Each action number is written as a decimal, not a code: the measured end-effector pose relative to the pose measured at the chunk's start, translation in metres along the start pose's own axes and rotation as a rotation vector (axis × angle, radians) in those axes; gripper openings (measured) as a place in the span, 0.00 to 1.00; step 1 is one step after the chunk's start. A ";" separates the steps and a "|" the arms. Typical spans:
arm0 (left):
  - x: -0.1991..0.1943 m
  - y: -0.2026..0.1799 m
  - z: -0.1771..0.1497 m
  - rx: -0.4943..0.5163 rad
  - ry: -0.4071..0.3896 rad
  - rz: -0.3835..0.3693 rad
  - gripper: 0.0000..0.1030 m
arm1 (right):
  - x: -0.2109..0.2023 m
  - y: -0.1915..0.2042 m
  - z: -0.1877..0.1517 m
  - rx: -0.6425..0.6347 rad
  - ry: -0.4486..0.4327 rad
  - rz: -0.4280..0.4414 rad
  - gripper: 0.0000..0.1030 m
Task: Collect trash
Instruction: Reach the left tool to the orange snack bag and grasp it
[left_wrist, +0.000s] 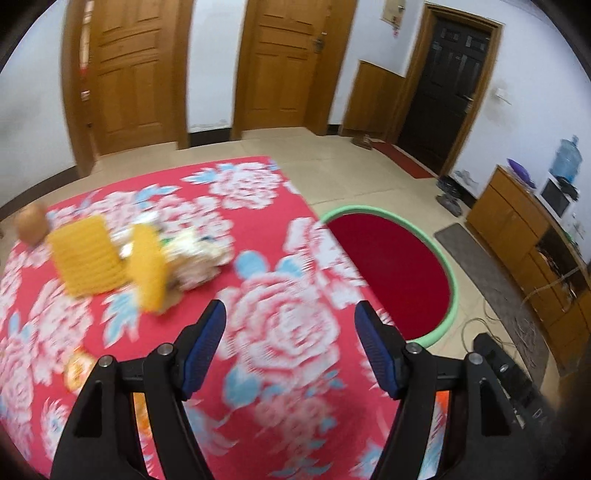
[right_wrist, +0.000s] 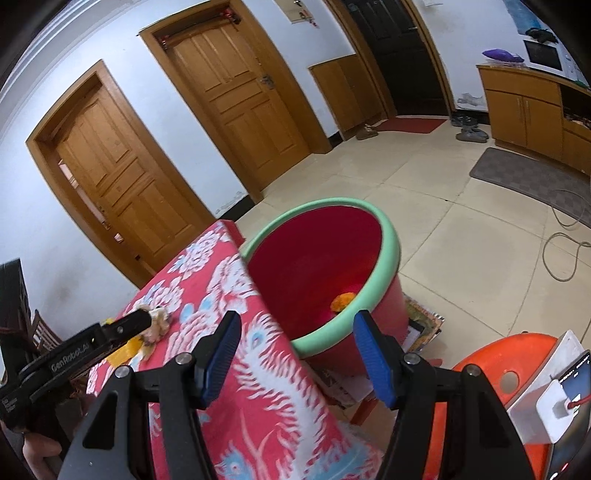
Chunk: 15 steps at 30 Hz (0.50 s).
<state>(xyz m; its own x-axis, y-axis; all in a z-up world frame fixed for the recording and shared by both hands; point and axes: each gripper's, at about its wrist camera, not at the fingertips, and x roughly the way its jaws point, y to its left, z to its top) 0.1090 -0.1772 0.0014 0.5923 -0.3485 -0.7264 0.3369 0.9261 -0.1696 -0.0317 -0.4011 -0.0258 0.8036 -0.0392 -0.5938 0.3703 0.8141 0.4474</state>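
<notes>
Both the left gripper (left_wrist: 290, 325) and right gripper (right_wrist: 295, 336) hang released; approach the wrappers (left_wrist: 192, 254) squarely, then drop them in the bin (right_wrist: 391, 236).

My blue finger pads (left_wrist: 207, 350) look ribbed and rubbery on matt black plastic arms. The tablecloth (left_wrist: 280, 325) is soft printed cloth. To the right, the red bin (right_wrist: 314, 266) is smooth, slightly glossy plastic with a green rim. The far doors (left_wrist: 129, 74) are varnished wood; the floor (right_wrist: 461, 236) is smooth tile
</notes>
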 end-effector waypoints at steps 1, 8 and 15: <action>-0.004 0.006 -0.004 -0.010 0.000 0.016 0.70 | -0.001 0.002 -0.001 -0.006 -0.001 0.005 0.64; -0.023 0.050 -0.036 -0.103 0.015 0.111 0.70 | -0.005 0.014 -0.013 -0.033 0.015 0.031 0.64; -0.025 0.088 -0.058 -0.190 0.060 0.188 0.70 | -0.006 0.019 -0.024 -0.040 0.037 0.045 0.64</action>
<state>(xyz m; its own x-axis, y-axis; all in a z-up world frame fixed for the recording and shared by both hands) 0.0814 -0.0784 -0.0336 0.5854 -0.1638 -0.7940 0.0784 0.9862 -0.1457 -0.0404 -0.3719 -0.0302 0.8013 0.0188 -0.5979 0.3146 0.8369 0.4480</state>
